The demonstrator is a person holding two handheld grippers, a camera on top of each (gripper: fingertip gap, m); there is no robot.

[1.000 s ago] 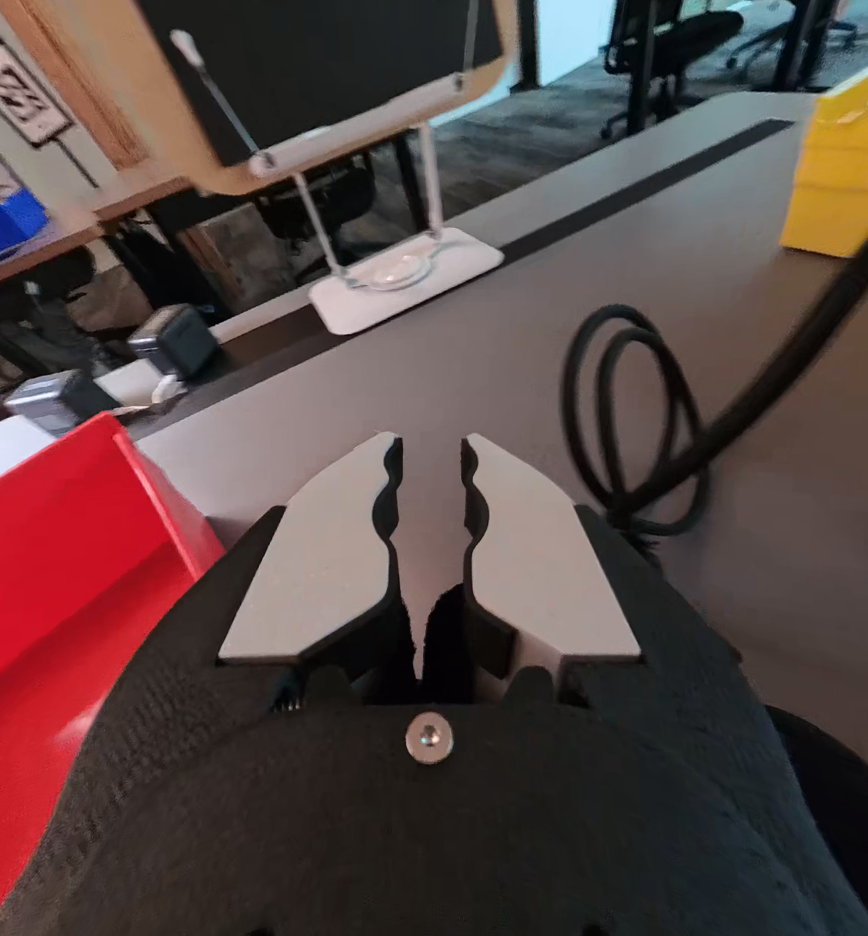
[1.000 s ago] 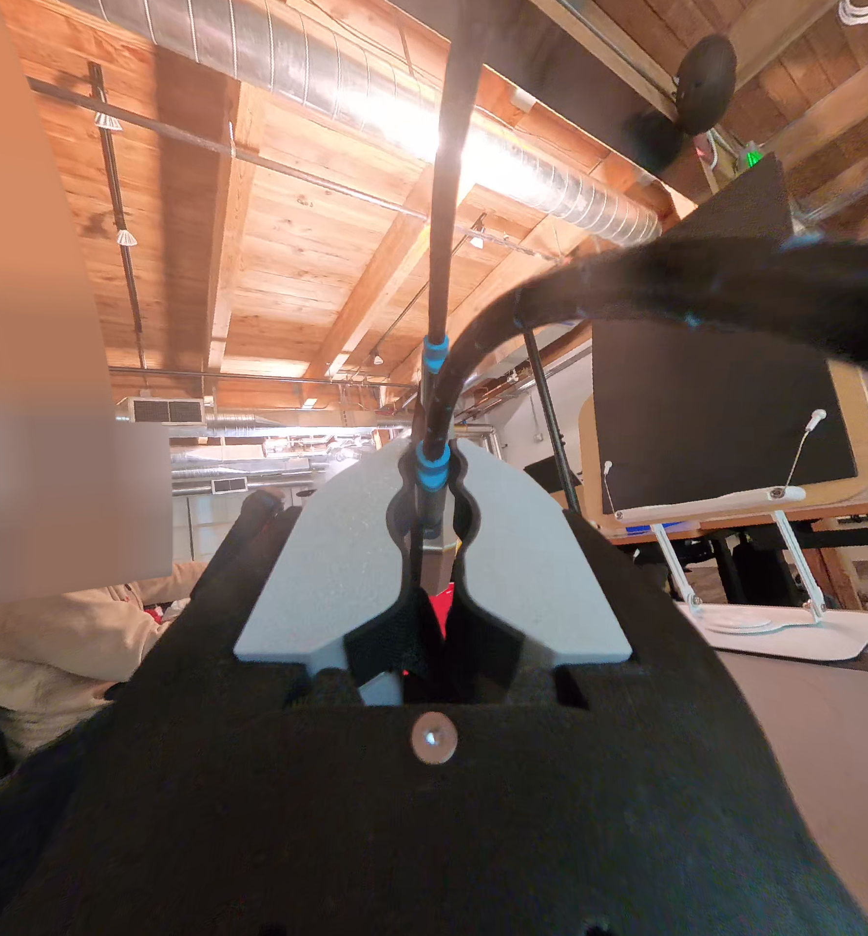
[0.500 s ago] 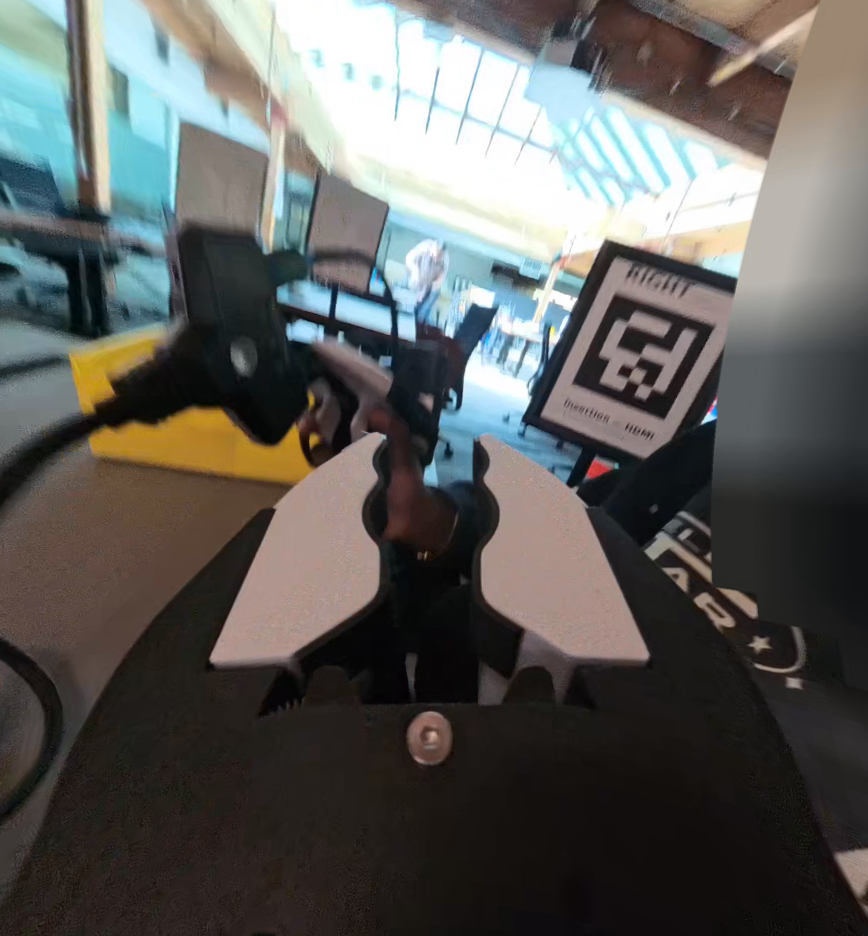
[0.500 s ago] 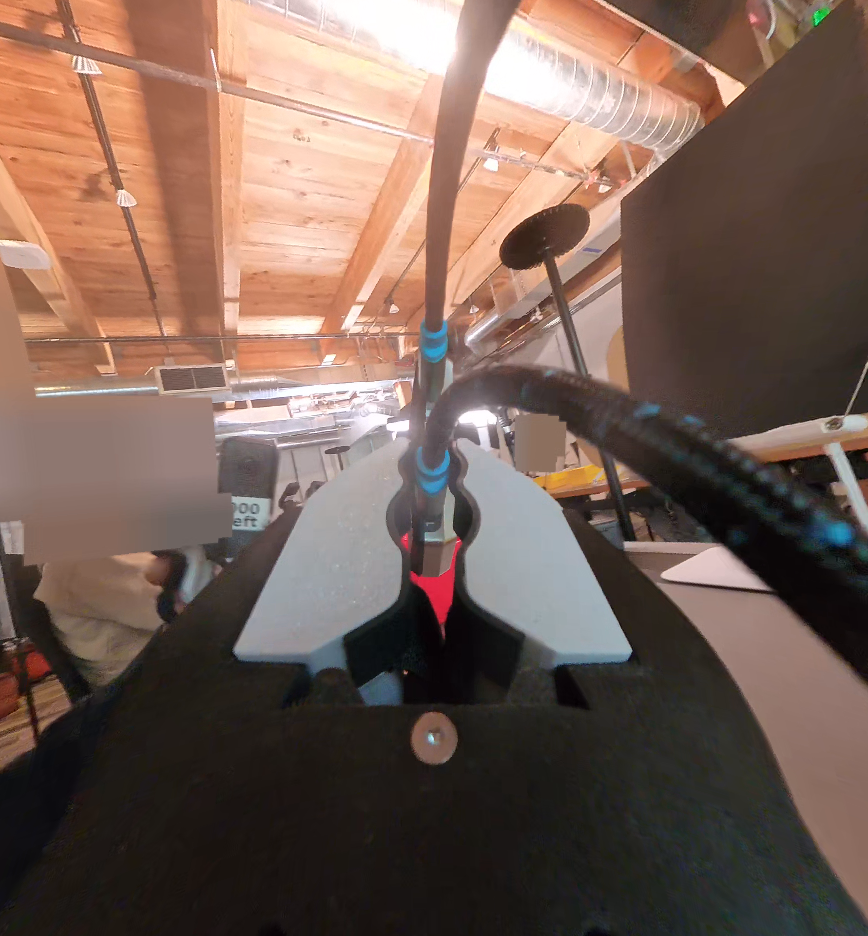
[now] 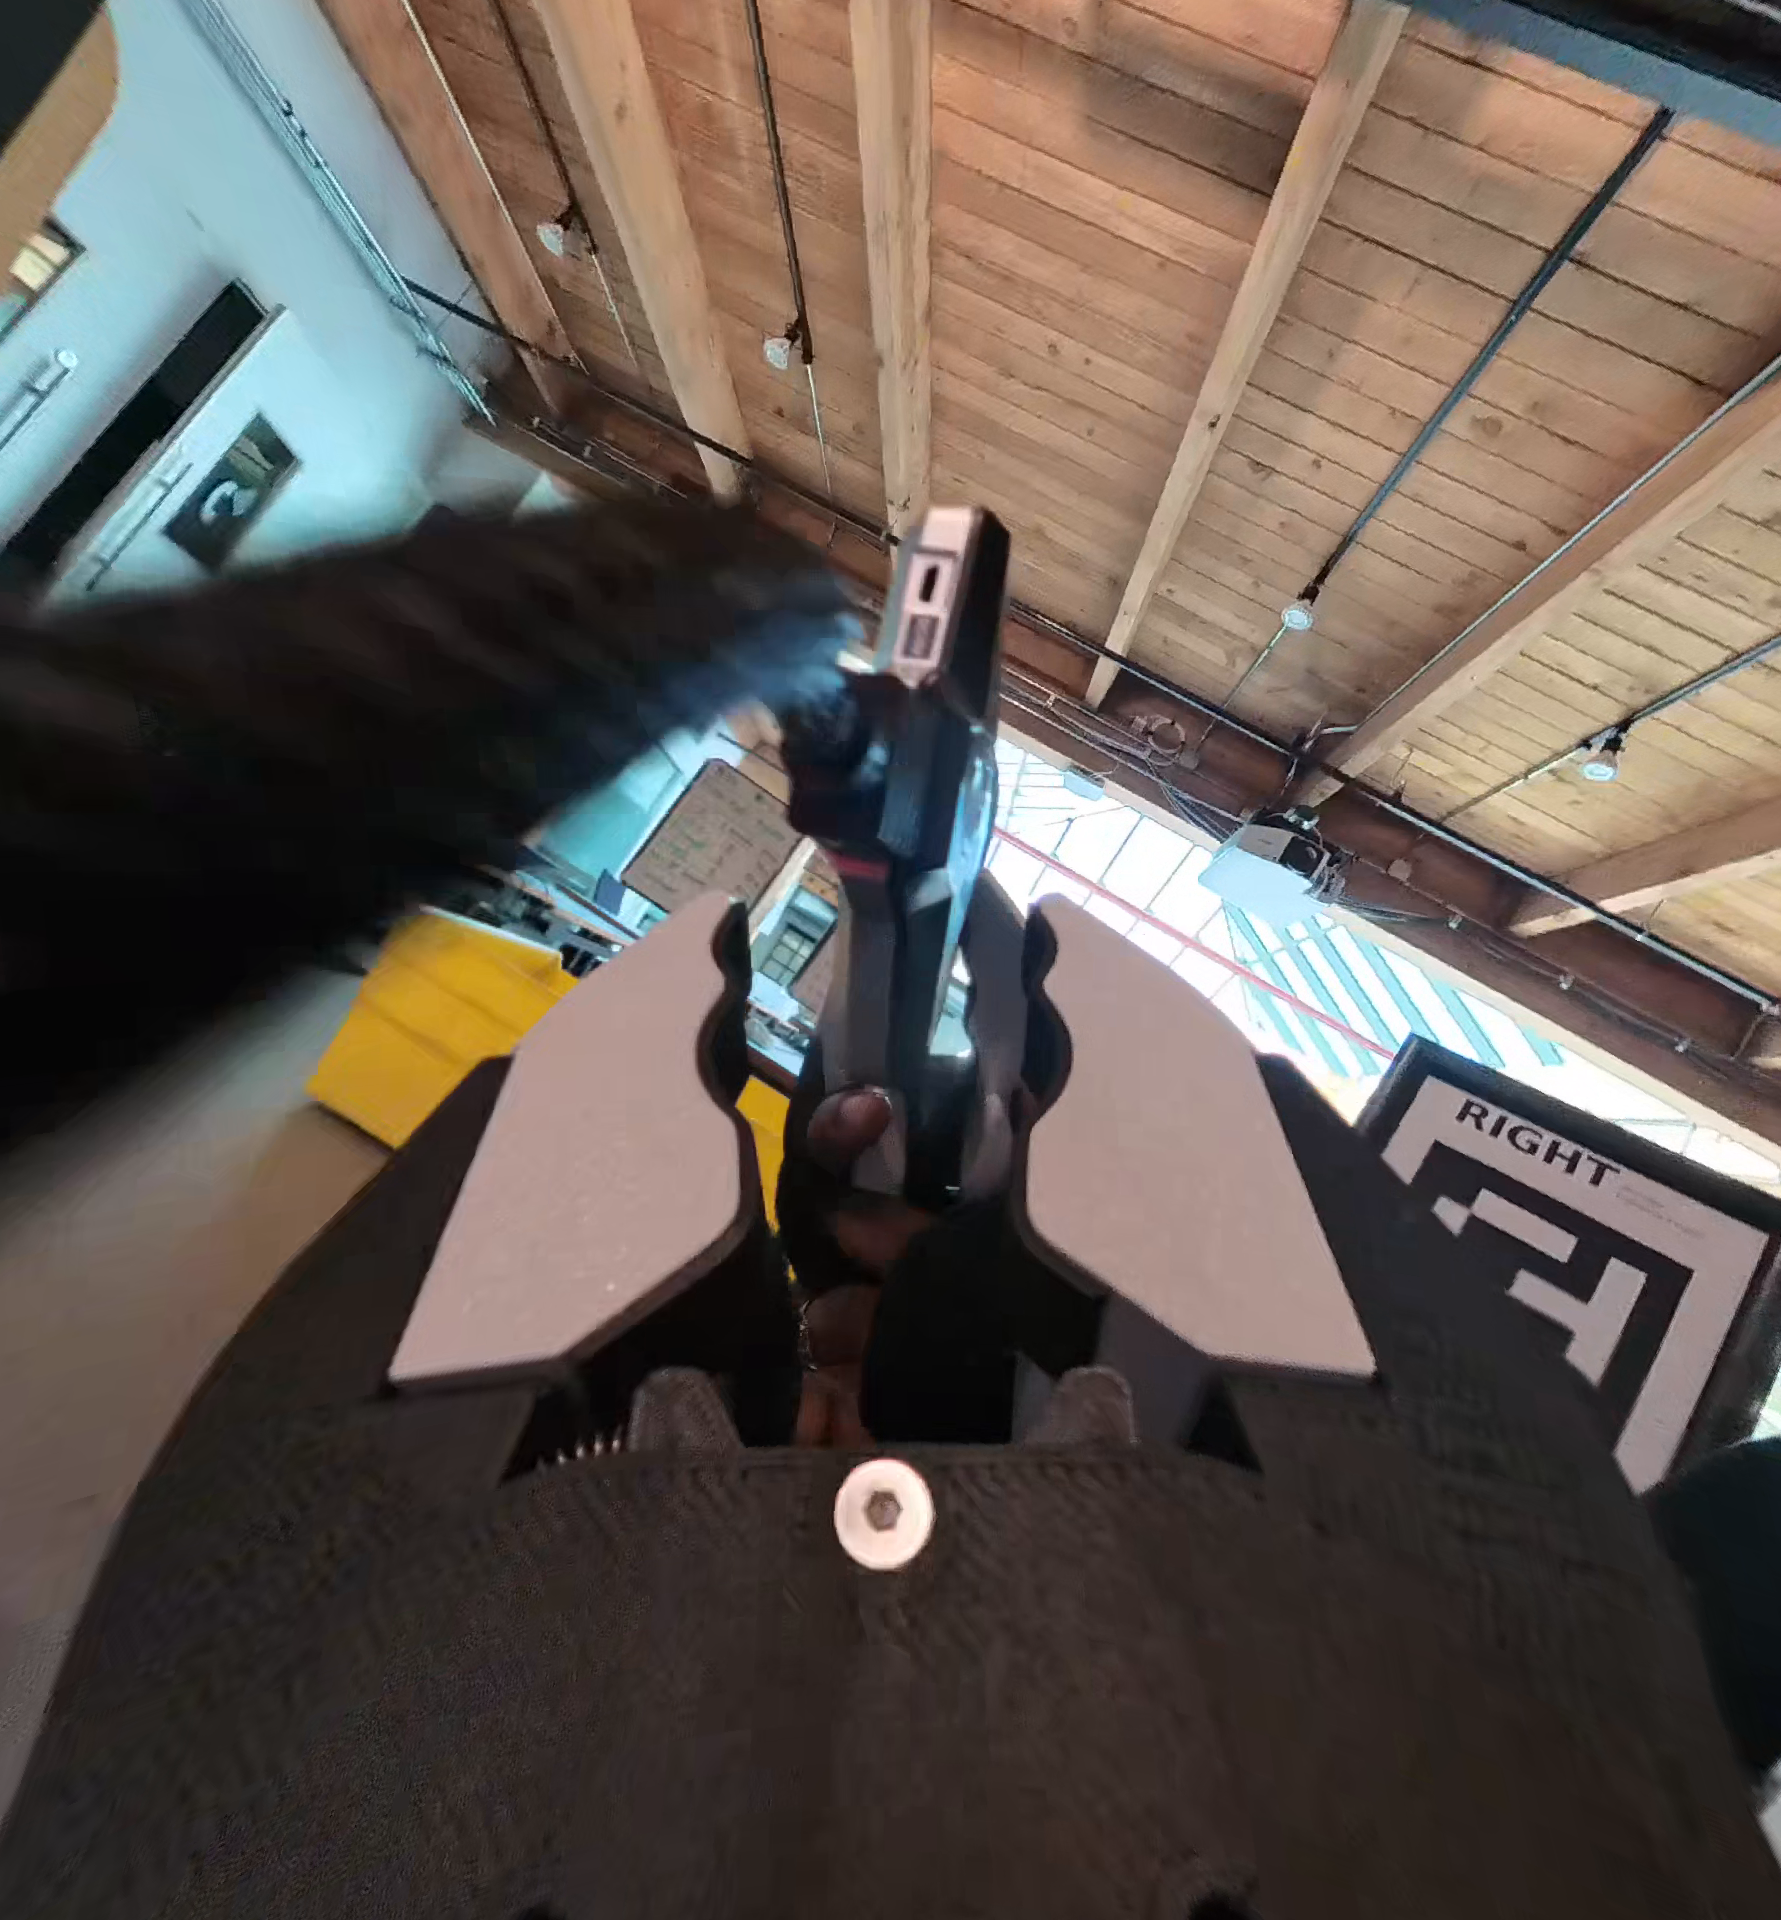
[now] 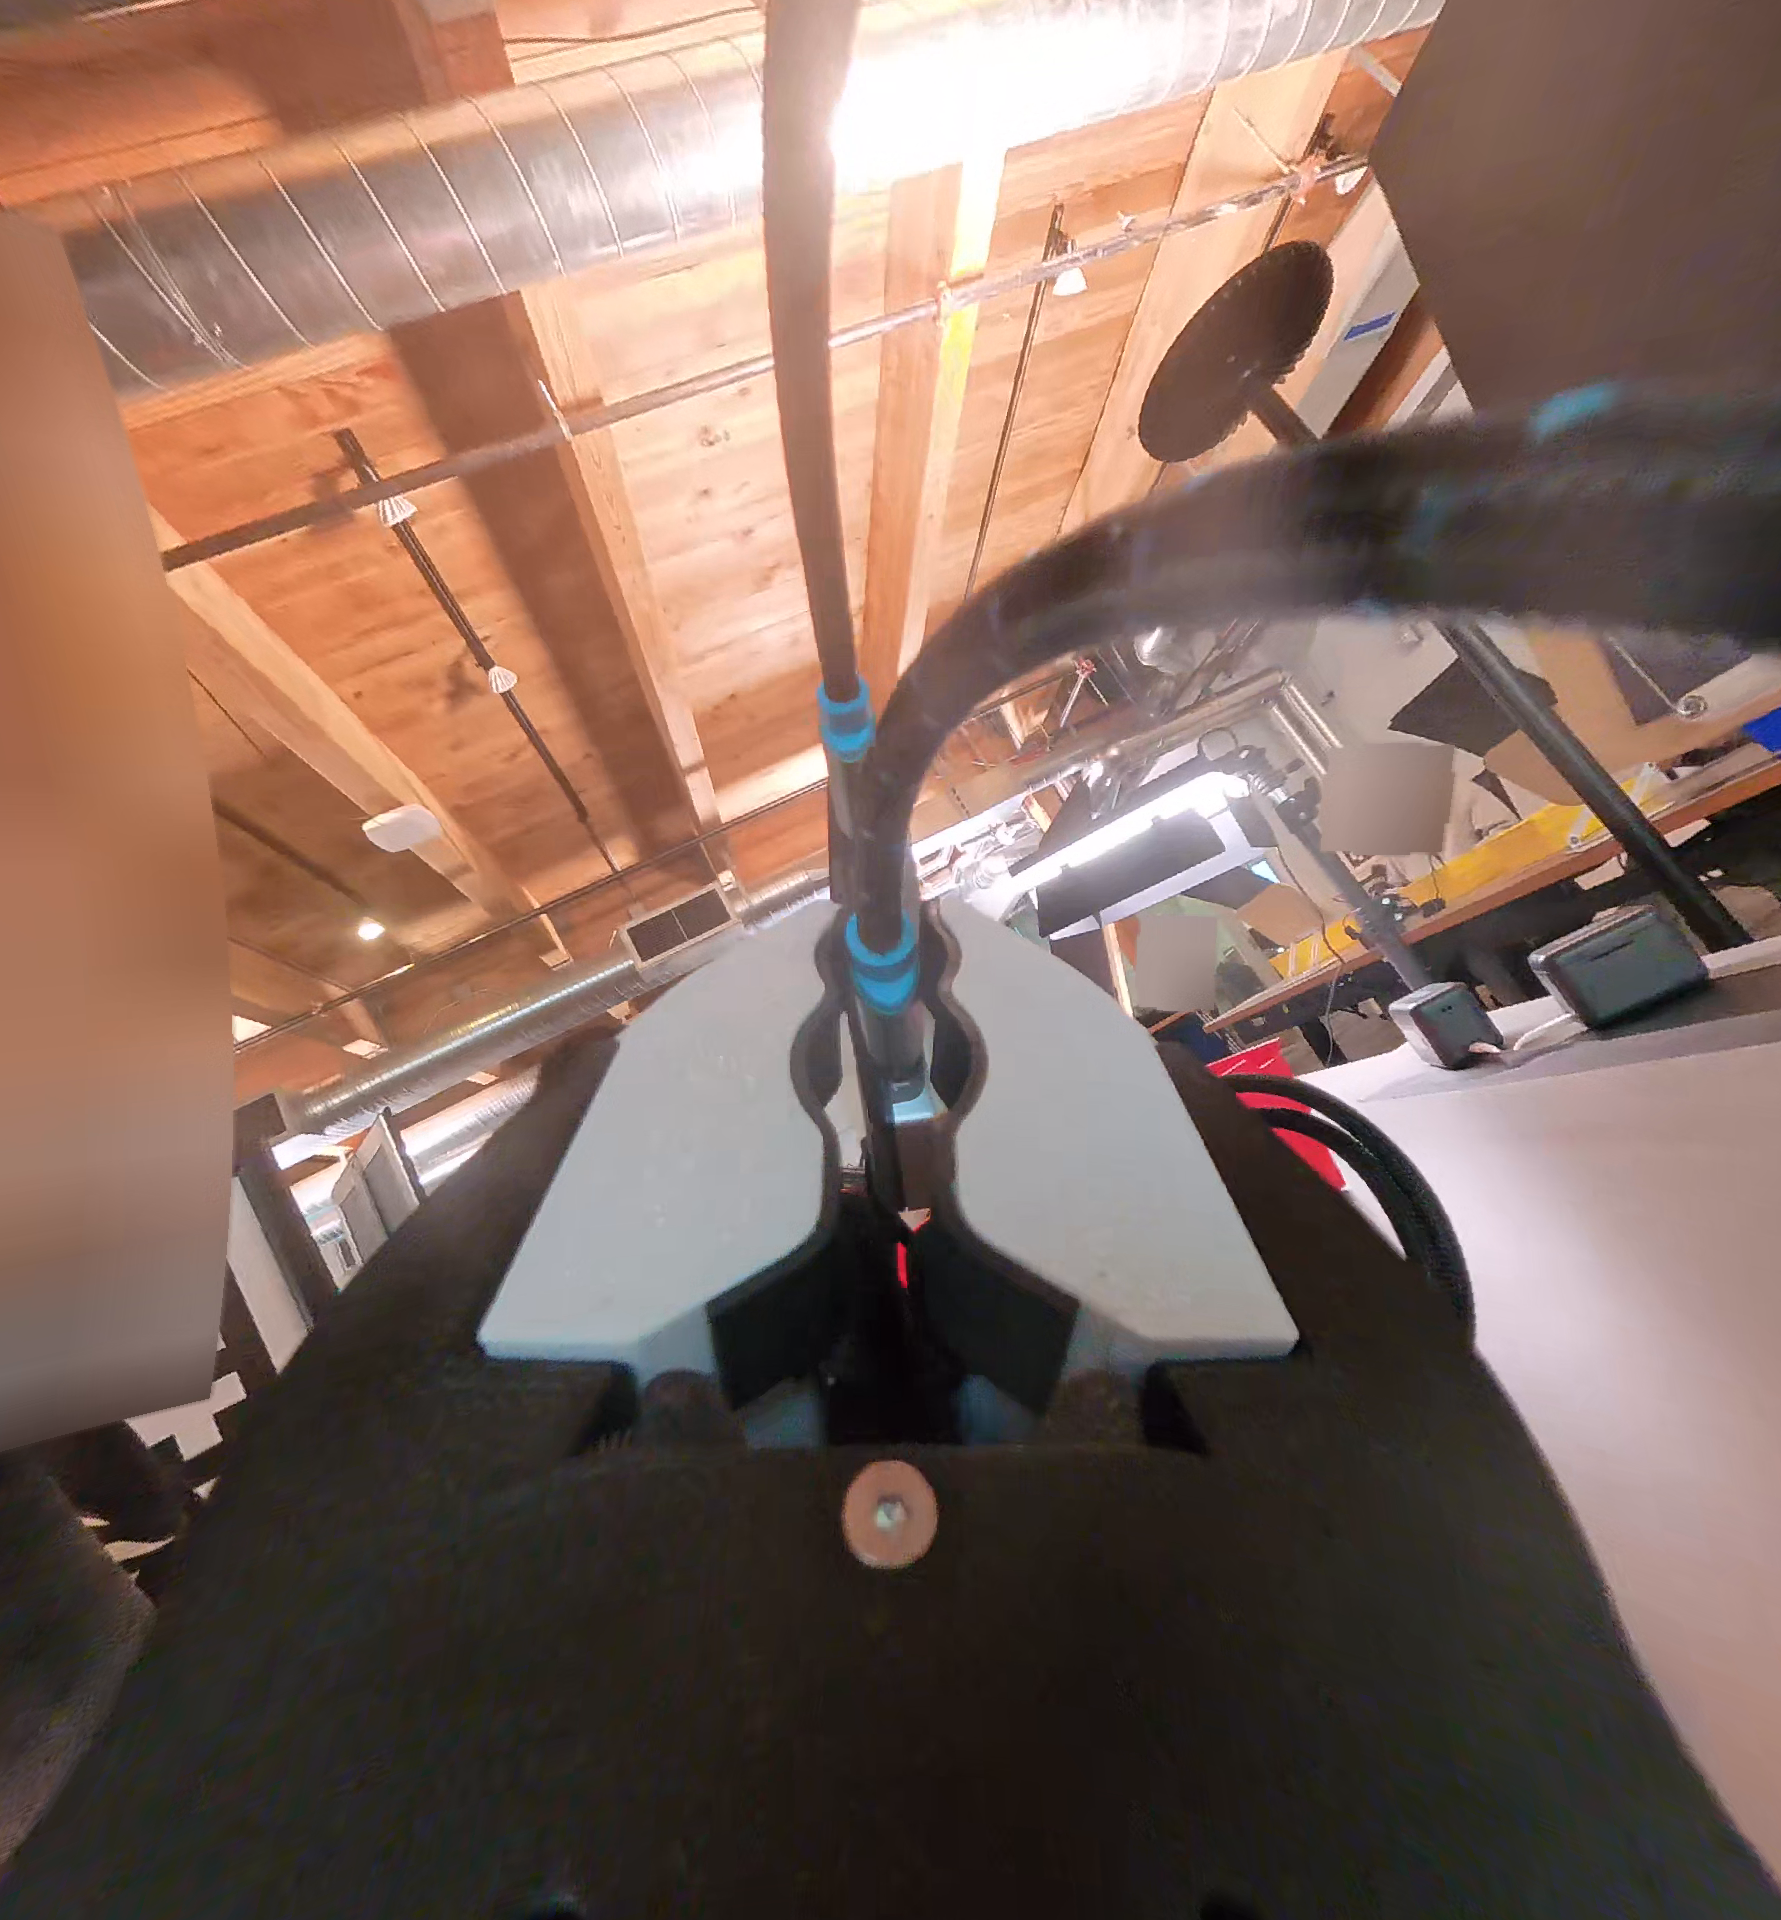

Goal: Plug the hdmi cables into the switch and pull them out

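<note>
Two grippers raised toward ceiling: right gripper (image 6: 884, 1023) pinches HDMI cable (image 6: 881, 971) plug, fingers pressed on it; left gripper (image 5: 884, 971) spread, empty. Switch (image 5: 943, 665) just beyond left gripper, braided cable plugged in.

Both wrist views tilt up at the ceiling (image 5: 1281, 312) (wooden, shared); close behind fingers.

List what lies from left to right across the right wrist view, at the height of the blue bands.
Blurred patch, then straight black cable, braided black cable, black disc on a pole, grey charger blocks on the table.
</note>
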